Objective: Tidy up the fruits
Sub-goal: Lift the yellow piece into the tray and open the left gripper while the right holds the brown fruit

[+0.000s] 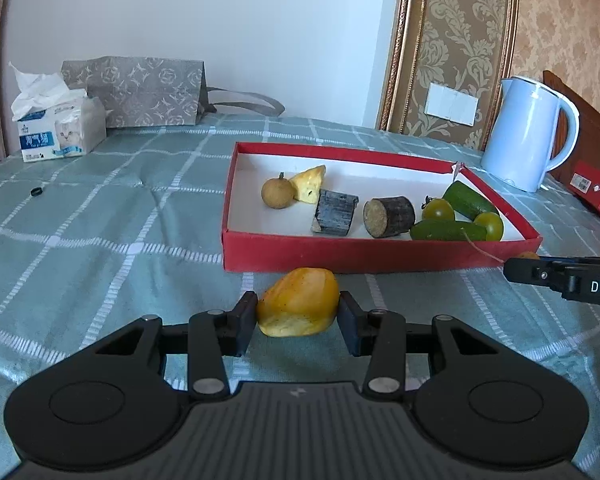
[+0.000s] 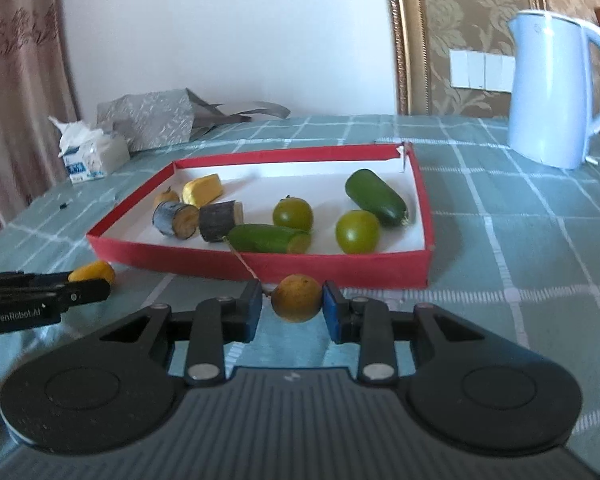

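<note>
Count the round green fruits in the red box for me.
2. One sits mid-box behind the cut cucumber piece; the other is near the front wall of the red box, beside the whole cucumber. None seem hidden.

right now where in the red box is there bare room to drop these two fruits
The red box has bare white floor along its back wall, behind the yellow wedge and left of the big cucumber. The front row, from the dark log pieces to the green tomatoes, is crowded.
</note>
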`<state>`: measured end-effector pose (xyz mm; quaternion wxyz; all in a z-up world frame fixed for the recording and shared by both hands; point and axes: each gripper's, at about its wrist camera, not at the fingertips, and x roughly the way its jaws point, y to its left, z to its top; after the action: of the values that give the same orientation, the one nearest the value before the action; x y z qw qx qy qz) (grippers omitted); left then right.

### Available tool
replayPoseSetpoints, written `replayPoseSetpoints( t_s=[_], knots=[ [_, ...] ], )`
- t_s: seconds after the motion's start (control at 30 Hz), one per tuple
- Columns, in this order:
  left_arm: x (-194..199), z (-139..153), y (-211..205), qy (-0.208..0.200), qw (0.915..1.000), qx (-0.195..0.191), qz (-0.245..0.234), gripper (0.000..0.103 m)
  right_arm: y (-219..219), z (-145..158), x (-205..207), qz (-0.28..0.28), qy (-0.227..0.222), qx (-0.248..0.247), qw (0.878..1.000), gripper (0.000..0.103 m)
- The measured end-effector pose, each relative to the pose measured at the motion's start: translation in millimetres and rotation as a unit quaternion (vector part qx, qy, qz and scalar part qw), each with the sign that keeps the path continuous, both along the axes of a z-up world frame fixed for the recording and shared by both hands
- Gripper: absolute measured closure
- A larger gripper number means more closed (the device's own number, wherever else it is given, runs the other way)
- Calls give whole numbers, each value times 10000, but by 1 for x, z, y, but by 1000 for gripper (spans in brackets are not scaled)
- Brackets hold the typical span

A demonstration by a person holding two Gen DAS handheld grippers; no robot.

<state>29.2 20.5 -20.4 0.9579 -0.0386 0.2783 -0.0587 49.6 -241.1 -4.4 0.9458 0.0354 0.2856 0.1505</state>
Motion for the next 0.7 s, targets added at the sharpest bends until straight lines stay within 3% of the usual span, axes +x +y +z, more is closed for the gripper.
replayPoseSetpoints(
  t_s=[0.1,0.43,0.7],
  knots=[
    [5,7,-4,-15,9999,-84,-76,61,0,2,-5,21,-99,74,9999,72],
    [43,45,-27,-464,9984,293,-156,61,2,3,-8,51,-147,117,9998,72],
    [106,44,-49,-232,9976,568,-311,61,3,1,-6,24,-92,94,9999,72]
  ],
)
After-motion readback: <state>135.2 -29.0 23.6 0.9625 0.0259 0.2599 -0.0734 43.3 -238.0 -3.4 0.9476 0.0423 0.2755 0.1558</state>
